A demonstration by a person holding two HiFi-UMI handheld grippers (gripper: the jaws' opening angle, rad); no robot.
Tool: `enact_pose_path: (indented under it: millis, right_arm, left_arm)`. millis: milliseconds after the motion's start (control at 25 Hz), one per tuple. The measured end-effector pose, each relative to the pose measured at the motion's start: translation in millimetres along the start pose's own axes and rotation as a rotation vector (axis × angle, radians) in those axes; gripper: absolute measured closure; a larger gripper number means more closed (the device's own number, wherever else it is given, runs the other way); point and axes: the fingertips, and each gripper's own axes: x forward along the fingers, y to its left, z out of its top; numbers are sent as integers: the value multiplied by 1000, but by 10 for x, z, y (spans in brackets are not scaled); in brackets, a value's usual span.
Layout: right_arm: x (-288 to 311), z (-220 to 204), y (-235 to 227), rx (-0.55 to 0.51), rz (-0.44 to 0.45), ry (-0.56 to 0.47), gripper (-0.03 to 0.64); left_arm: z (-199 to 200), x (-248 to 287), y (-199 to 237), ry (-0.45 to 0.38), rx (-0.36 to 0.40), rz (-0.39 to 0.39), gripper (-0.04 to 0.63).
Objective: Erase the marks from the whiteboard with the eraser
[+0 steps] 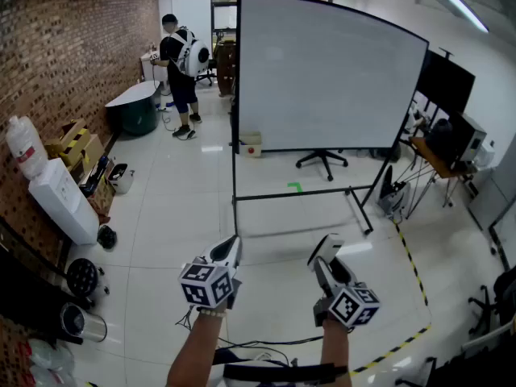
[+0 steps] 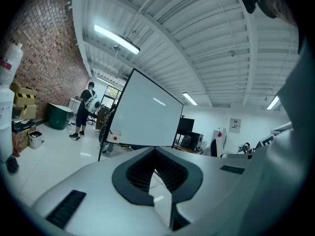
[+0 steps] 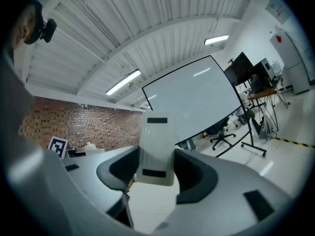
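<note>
Two grippers: left gripper (image 1: 230, 248) closed, empty; right gripper (image 1: 326, 249) clamps eraser (image 3: 156, 150).
Whiteboard (image 1: 322, 71): I see no marks; erasing looks done.

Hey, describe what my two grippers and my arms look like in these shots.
The left gripper and the right gripper both have pale grey-white shells, with dark ribbed pads lining the jaws. Each carries a cube faced with black-and-white square markers. The forearms are bare, with no sleeves in view.
</note>
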Motion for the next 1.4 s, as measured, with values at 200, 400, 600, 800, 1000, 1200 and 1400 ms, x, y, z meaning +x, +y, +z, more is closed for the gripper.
enact_pose_path:
  millis: [200, 400, 600, 800, 1000, 1200, 1400]
  right_arm:
    - [40, -3, -200, 14, 12, 0, 365]
    - [261, 43, -366, 18, 25, 4, 365]
    - [643, 147, -544, 26, 17, -7, 365]
    - [1454, 396, -706, 19, 10, -34, 367]
    - [2661, 739, -698, 30, -11, -62, 368]
    - [3863, 1241, -501, -9, -10, -86, 368]
    - [4854, 1775, -233, -146, -18, -118, 368]
  left_arm:
    - [-10, 132, -17, -10, 16, 15, 607]
    - [46, 380, 117, -23, 19, 32, 607]
    - [226, 841, 298, -34, 49, 12, 607]
    - [631, 1522, 794, -45, 81, -9, 607]
    - [1205, 2332, 1665, -31, 85, -10, 607]
    - [1827, 3071, 2293, 2, 114, -24, 607]
    - [2283, 3654, 2770, -21, 138, -70, 606]
